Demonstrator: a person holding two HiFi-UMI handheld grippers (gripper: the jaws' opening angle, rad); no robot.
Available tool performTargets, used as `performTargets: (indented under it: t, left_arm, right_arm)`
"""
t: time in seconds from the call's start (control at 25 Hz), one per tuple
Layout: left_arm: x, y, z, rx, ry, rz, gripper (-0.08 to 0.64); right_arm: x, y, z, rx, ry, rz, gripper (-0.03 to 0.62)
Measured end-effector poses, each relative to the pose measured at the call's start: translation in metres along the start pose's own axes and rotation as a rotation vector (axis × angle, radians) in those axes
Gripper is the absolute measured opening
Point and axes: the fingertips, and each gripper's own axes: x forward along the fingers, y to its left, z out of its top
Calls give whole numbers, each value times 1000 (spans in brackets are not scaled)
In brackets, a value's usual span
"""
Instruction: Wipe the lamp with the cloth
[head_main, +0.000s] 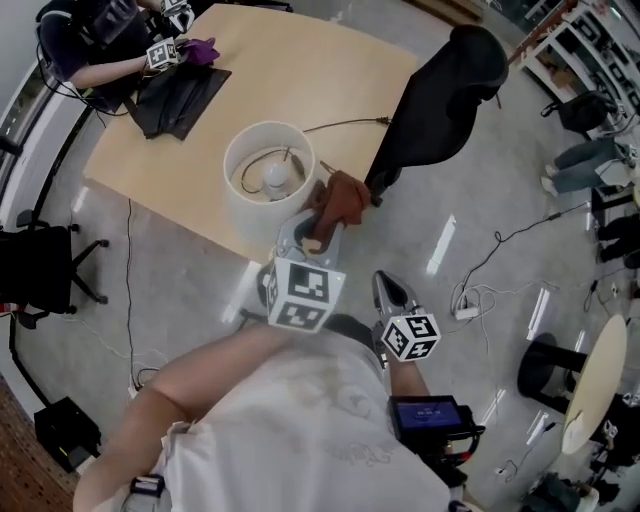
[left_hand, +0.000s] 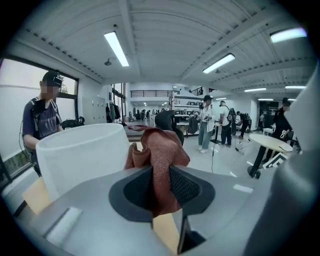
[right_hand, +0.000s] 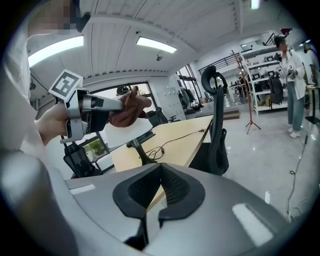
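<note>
The left gripper (head_main: 320, 232) is clamped on a bunched reddish-brown cloth (head_main: 340, 198), which fills the gap between its jaws and sticks out past the tips. The cloth sits just beside the white shade of the lamp (head_main: 245, 210), at the near edge of the table (head_main: 300, 80); whether they touch is unclear. The right gripper (head_main: 384, 283) hovers over the floor (head_main: 480, 200), its jaws closed together on nothing.

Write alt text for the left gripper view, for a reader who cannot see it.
The left gripper pinches a rust-brown cloth between its jaws, close beside a white lampshade at left. Behind them, people stand in a bright open hall.
</note>
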Motion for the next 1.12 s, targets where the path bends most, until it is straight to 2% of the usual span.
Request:
performTargets:
  t: [0.24,0.36,0.44,0.52,0.64,0.84,1.0,1.12]
  left_arm:
    - [19,-4,-53,24,145,20,97]
    - [26,-10,-82,4,221,34,97]
    - [26,-12,-93,-17,241,43,97]
    - [23,-10,-97,-15,227,63,97]
    - [14,-7,-94,5,170,74,95]
    - [-25,-27,-46,68,-86,-8,95]
    - [-64,-9,5,108,-233,105,95]
    - [-88,20,30,82,-289,185,95]
  right_arm:
    - [14,-12,10,-28,24,99,14]
    - [17,-27,13,-47,45,153,14]
    - [20,-33,15,-68,60,193,14]
    - [26,-31,21,-100,64,244,14]
    - [39,-15,35,-149,63,323,14]
    - [47,14,57,-219,48,439,14]
    - [42,30,79,-233,17,519,14]
    - [41,55,93,-247,-17,587,14]
